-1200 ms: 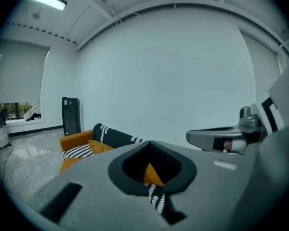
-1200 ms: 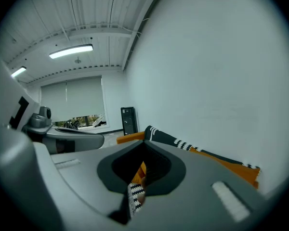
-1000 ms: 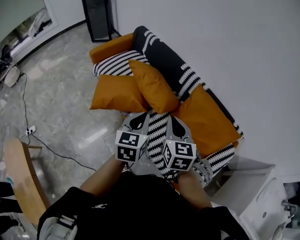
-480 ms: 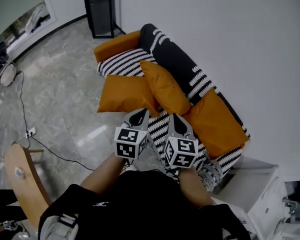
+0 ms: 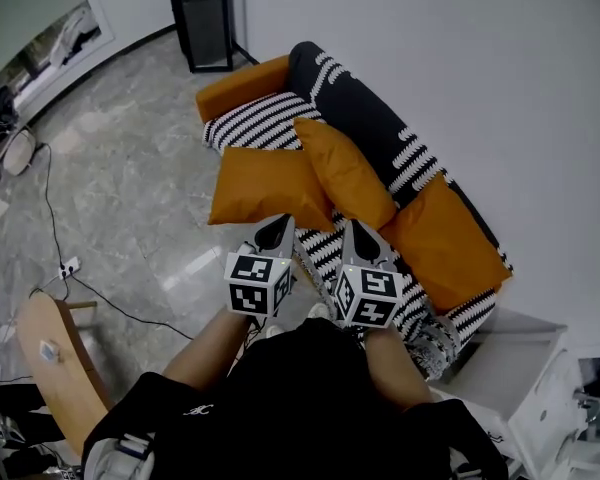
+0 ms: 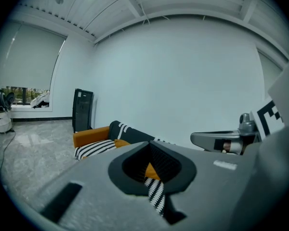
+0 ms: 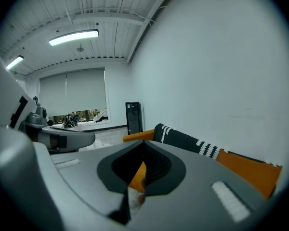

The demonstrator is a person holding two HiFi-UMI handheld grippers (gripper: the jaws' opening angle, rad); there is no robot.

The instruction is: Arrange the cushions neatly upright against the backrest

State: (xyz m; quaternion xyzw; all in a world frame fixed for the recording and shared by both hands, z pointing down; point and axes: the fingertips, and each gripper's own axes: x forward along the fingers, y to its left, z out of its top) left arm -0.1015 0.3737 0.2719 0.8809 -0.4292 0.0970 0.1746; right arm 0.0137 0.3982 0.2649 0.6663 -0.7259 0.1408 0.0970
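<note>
A black-and-white striped sofa with orange armrests stands against the white wall. Three orange cushions lie on it: one flat at the seat's front edge, one tilted in the middle, one against the backrest at the right. My left gripper and right gripper hover side by side just in front of the seat, both shut and empty, apart from the cushions. In the left gripper view the sofa shows past the closed jaws; in the right gripper view the backrest and right cushion show.
A black tower unit stands by the wall beyond the sofa's far arm. A cable and power strip lie on the marble floor at left. A wooden chair is near my left side, and a white cabinet sits at the sofa's near end.
The view has shifted so the sofa sits slightly further right and lower in frame. Both grippers stay shut, side by side, with the cushions unmoved.
</note>
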